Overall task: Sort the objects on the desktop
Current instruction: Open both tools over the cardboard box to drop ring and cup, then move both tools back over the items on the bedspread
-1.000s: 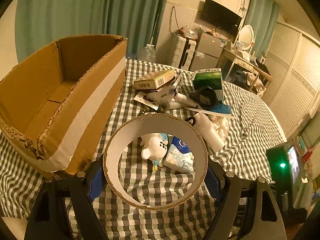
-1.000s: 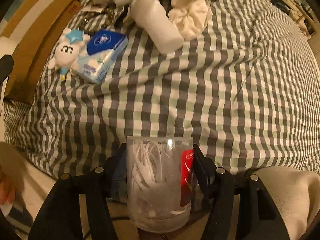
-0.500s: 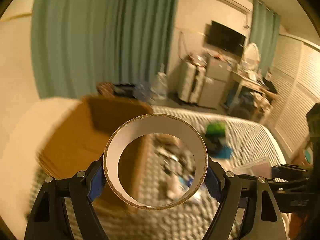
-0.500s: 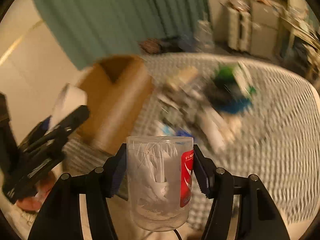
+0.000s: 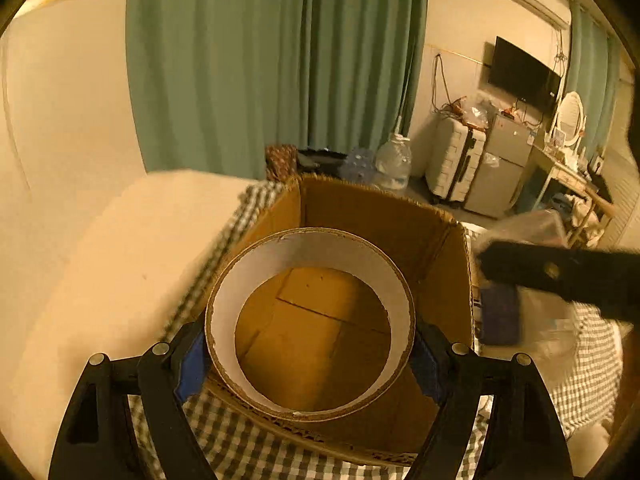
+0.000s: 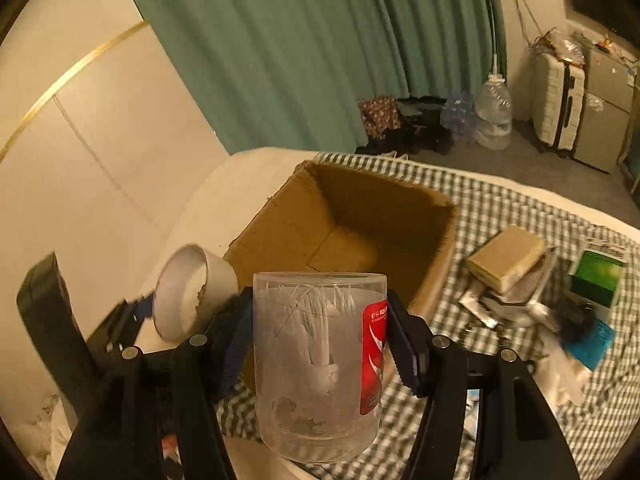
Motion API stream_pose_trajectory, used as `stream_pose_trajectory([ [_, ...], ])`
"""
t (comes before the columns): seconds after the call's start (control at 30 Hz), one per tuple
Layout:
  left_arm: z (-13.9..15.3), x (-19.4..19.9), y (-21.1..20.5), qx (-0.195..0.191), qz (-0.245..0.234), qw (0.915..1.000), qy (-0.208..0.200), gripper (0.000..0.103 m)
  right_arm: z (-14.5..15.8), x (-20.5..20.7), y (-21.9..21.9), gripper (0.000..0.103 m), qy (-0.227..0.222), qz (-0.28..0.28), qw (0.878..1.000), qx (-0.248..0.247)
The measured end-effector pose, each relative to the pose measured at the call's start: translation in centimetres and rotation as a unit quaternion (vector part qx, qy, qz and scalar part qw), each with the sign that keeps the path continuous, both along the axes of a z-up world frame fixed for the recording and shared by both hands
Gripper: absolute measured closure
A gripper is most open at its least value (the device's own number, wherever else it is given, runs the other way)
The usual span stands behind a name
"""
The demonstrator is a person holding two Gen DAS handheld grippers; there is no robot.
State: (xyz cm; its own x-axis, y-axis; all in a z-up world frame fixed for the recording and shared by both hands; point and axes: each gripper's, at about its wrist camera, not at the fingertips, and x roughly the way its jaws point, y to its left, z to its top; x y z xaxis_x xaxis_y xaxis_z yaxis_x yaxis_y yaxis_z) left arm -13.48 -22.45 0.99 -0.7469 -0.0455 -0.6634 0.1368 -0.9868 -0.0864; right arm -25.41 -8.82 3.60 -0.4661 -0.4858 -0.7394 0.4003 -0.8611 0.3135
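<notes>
- I have the left gripper (image 5: pixel 310 354) directly over the cardboard box (image 5: pixel 384 216), and the tape roll (image 5: pixel 310 320) sits between its blue pads; the jaws are opening at this moment, though the pads look to me to be still against the roll's outer wall.
- Through the roll's hole I see only the box's bare floor.
- The roll reads to me as a stiff, light cardboard ring: holding it across its outer wall suits it, and I'd expect it to drop flat rather than bounce.
- My right gripper (image 6: pixel 320 340) is clamped on the clear plastic jar (image 6: pixel 316 364) by its side walls, just short of the box's near wall, on the clutter side.
- The jar holds thin white picks and carries a red label; I judge it light, smooth and slightly slippery, so a mid-height squeeze is safest.
- Beyond the box on the checked cloth (image 6: pixel 500 208) lie a tan packet (image 6: pixel 508 258) and a green carton (image 6: pixel 598 274), not yet sorted.
</notes>
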Motion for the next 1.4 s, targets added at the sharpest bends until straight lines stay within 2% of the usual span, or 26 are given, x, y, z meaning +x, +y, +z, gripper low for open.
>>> stream_pose_trajectory([
  [0.03, -0.2, 0.0, -0.2, 0.005, -0.003, 1.0000, 0.000, 0.010, -0.2, -0.5, -0.2, 0.039, -0.001, -0.011, 1.000, -0.002],
  [0.07, -0.4, -0.2, -0.6, 0.007, -0.001, 1.0000, 0.000, 0.000, -0.2, -0.8, -0.2, 0.030, -0.001, -0.022, 1.000, -0.004],
  [0.1, -0.5, -0.2, -0.8, 0.005, 0.004, 1.0000, 0.002, 0.000, -0.3, -1.0, -0.1, 0.023, 0.002, -0.031, 0.999, -0.009],
  [0.23, -1.0, -0.3, -1.2, 0.000, 0.026, 0.9996, -0.004, 0.000, 1.0, -0.8, 0.2, 0.022, 0.042, -0.042, 0.998, -0.015],
  [0.43, 1.0, 1.2, 0.6, -0.016, 0.018, 0.9994, 0.026, 0.000, 4.2, 3.3, 2.0, 0.022, 0.162, -0.062, 0.984, 0.036],
  [0.5, 2.2, 1.9, 2.1, -0.022, 0.007, 0.9989, 0.041, 0.000, 5.1, 4.9, 3.0, 0.019, 0.193, -0.069, 0.978, 0.047],
  [0.67, 4.3, 3.5, 7.7, -0.020, -0.039, 0.9968, 0.066, 0.000, 7.3, 8.4, 8.2, 0.015, 0.233, -0.097, 0.967, 0.046],
  [0.73, 4.5, 3.8, 10.0, -0.020, -0.055, 0.9959, 0.070, 0.000, 8.1, 9.7, 10.9, 0.013, 0.247, -0.112, 0.961, 0.047],
  [0.83, 3.7, 4.0, 14.0, -0.020, -0.077, 0.9946, 0.066, 0.000, 8.6, 11.3, 15.4, 0.005, 0.263, -0.149, 0.952, 0.049],
  [1.0, -0.4, 3.0, 20.5, -0.021, -0.113, 0.9929, 0.030, 0.000, 6.0, 12.3, 22.1, 0.004, 0.230, -0.199, 0.950, 0.071],
  [1.13, -5.9, 1.1, 24.0, -0.040, -0.119, 0.9919, -0.022, 0.000, 1.9, 11.8, 25.7, 0.004, 0.184, -0.213, 0.957, 0.065],
  [1.27, -9.3, -0.1, 24.1, -0.065, -0.080, 0.9945, -0.018, 0.000, -3.3, 10.3, 27.3, 0.005, 0.137, -0.202, 0.968, 0.060],
  [1.33, -10.9, -0.7, 23.5, -0.051, -0.076, 0.9952, -0.032, 0.000, -5.7, 9.4, 27.3, 0.009, 0.123, -0.189, 0.972, 0.062],
  [1.4, -12.1, -1.2, 23.1, -0.035, -0.074, 0.9957, -0.043, 0.000, -7.9, 8.9, 26.5, 0.018, 0.109, -0.170, 0.977, 0.065],
])
